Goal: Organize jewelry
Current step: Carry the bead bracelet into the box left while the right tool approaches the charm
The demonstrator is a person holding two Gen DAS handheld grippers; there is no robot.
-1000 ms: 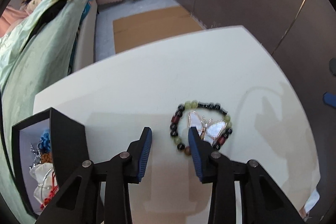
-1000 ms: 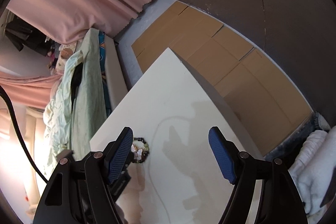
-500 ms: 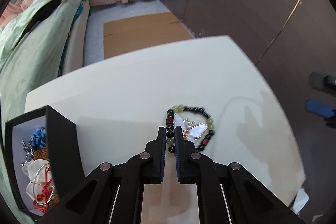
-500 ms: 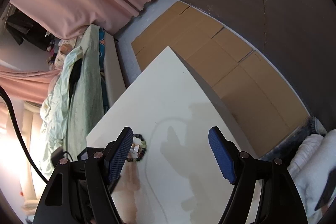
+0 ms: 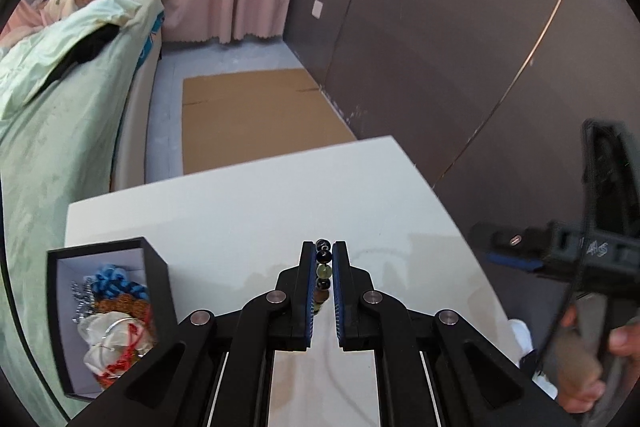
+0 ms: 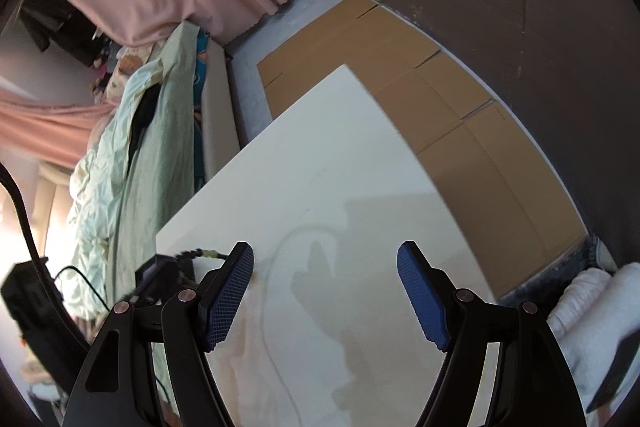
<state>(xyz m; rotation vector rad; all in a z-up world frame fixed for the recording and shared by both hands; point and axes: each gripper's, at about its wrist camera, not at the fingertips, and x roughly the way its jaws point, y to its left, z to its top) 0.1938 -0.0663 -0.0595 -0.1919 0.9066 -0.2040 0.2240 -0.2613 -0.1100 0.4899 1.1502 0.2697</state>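
My left gripper (image 5: 323, 251) is shut on a beaded bracelet (image 5: 323, 269) of black, green and brown beads, held above the white table (image 5: 248, 211). The bracelet hangs between the blue pads; its lower part is hidden. An open black jewelry box (image 5: 104, 311) at the lower left holds several pieces, among them a blue knot and red cord. My right gripper (image 6: 325, 257) is open and empty over the table; it also shows at the right edge of the left wrist view (image 5: 516, 259). In the right wrist view the bracelet (image 6: 200, 254) shows at the tip of the left gripper.
A bed with a pale green quilt (image 5: 52, 131) runs along the table's left side. Flattened cardboard (image 5: 248, 115) lies on the floor beyond the far edge. Dark wall panels (image 5: 460, 47) stand to the right. White cloth (image 6: 592, 311) lies at the table's near right.
My left gripper shut on the bracelet and lifted it off the table, leftward toward the box. The butterfly piece is out of sight now. My right gripper stayed open.
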